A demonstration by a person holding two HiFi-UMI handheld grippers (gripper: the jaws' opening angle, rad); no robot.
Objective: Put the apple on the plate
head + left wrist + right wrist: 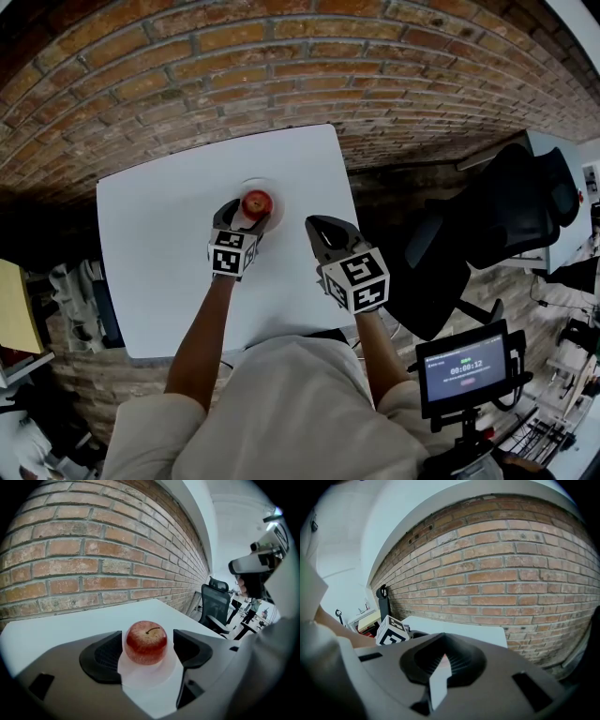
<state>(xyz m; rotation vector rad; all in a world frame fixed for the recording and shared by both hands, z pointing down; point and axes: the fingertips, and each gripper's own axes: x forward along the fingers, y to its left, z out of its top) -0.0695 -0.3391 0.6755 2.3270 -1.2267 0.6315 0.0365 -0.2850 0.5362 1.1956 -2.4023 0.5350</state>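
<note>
A red apple (258,202) (146,642) sits upright on a small white plate (273,187) (154,676) near the far middle of the white table (169,253). My left gripper (247,215) (146,649) is open, its two dark pads flanking the apple, with a thin gap showing on the right side. My right gripper (317,228) (440,662) hangs to the right of the plate over the table, shut with nothing in it; only a narrow slit shows between its pads.
A brick wall (281,66) runs just behind the table. A black office chair (497,225) stands to the right of the table, and a small screen on a stand (466,367) is at the lower right. Shelving and clutter (56,300) lie at the left.
</note>
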